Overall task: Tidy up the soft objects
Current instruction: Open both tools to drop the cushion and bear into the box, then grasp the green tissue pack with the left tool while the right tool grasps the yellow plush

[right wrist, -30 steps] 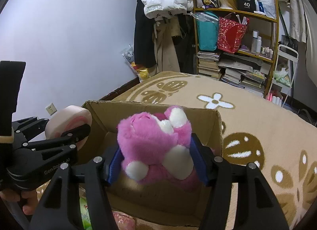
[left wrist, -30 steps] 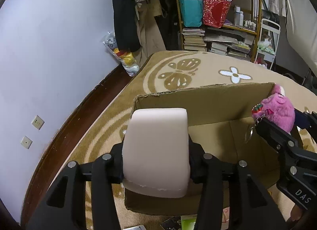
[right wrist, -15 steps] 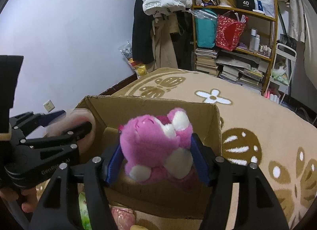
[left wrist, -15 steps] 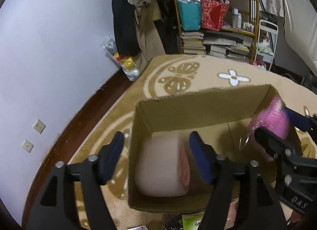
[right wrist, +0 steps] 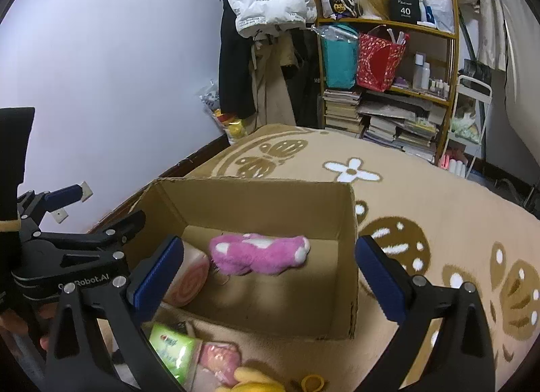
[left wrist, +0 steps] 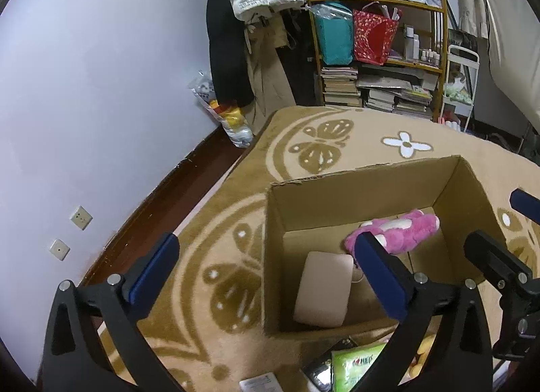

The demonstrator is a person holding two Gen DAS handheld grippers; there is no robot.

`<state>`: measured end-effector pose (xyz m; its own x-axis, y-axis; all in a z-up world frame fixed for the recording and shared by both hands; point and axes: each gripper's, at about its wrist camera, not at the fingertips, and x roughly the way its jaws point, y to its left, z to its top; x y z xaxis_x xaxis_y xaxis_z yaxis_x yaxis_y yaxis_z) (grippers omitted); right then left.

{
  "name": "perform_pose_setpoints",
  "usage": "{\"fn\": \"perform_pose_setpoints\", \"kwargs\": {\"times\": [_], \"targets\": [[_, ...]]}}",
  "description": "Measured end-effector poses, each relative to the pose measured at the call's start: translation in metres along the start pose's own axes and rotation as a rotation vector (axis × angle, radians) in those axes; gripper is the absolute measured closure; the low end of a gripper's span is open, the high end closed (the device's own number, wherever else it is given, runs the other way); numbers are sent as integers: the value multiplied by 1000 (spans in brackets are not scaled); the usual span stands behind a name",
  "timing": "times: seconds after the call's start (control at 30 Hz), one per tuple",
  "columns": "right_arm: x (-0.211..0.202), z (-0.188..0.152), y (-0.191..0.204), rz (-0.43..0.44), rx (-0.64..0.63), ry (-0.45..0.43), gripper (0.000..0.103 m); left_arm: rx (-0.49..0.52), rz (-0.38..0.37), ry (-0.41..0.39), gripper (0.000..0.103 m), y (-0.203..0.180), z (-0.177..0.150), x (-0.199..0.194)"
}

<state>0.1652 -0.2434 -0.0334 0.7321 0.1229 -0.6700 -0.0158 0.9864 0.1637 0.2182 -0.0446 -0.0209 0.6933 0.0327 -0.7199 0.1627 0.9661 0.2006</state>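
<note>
Cardboard box (left wrist: 354, 203) stood open on the patterned carpet (left wrist: 337, 142), and both soft things lay on its floor. The pink plush toy (right wrist: 260, 253) rested on its side toward the far wall of the box, and the cream roll-shaped cushion (left wrist: 322, 290), whose pink swirl end showed in the right wrist view, lay at the box's left side, just beside the toy; whether the two touched could not be told. The left gripper (left wrist: 266, 270) hung above the box's left near corner with its jaws spread wide, having just been opening, and nothing was between them: the cushion lay below and ahead, nearer the right-hand blue pad, clear of both. The right gripper (right wrist: 266, 270) hovered over the box's near edge, its jaws likewise wide apart after just opening, and the plush toy lay beyond and below the gap between them, touched by neither pad. In the right wrist view the left gripper showed at the left edge, beside the box's left wall. Outside the box, near its front wall, a green packet (right wrist: 172, 348), a pink soft item (right wrist: 219, 358) and something yellow (right wrist: 249, 382) lay on the carpet. A cluttered shelf (right wrist: 388, 88) stood at the back wall.
</note>
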Motion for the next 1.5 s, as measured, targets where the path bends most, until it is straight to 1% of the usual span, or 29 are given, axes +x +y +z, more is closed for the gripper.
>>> {"fn": "perform_pose_setpoints", "kwargs": {"times": [0.17,0.27,0.33,0.43,0.6,0.73,0.87,0.93,1.1,1.17,1.23,1.3,1.4,1.5], "targets": [[-22,-1,4,-1,7,-23,0,-49,-2,-3,0,18,-5,-21],[-35,-1,6,0,18,-34,0,-76,3,8,0,29,-12,-34],[-43,-2,7,-3,22,-26,0,-83,4,18,0,33,-17,-41],[-55,-6,8,-15,32,-28,0,-83,0,40,0,36,-25,-50],[-69,-18,8,2,48,-20,0,-115,-30,67,0,43,-43,-64],[-75,-29,10,9,47,-8,0,-113,-38,88,0,42,-57,-69],[-76,-42,10,6,50,21,0,-131,-50,100,0,40,-66,-73],[-75,-50,9,6,58,36,0,-144,-68,108,0,38,-69,-74],[-68,-66,4,23,92,85,0,-132,-88,141,0,26,-77,-65],[-63,-72,1,29,97,108,0,-128,-85,142,0,21,-81,-62],[-57,-77,0,31,101,129,0,-118,-78,157,0,16,-84,-55],[-50,-84,-3,27,114,158,0,-99,-86,181,0,10,-86,-48],[-38,-94,-11,26,148,213,0,-62,-78,200,0,0,-90,-38],[-28,-104,-14,34,165,253,0,-39,-91,219,0,-9,-90,-28]]}}
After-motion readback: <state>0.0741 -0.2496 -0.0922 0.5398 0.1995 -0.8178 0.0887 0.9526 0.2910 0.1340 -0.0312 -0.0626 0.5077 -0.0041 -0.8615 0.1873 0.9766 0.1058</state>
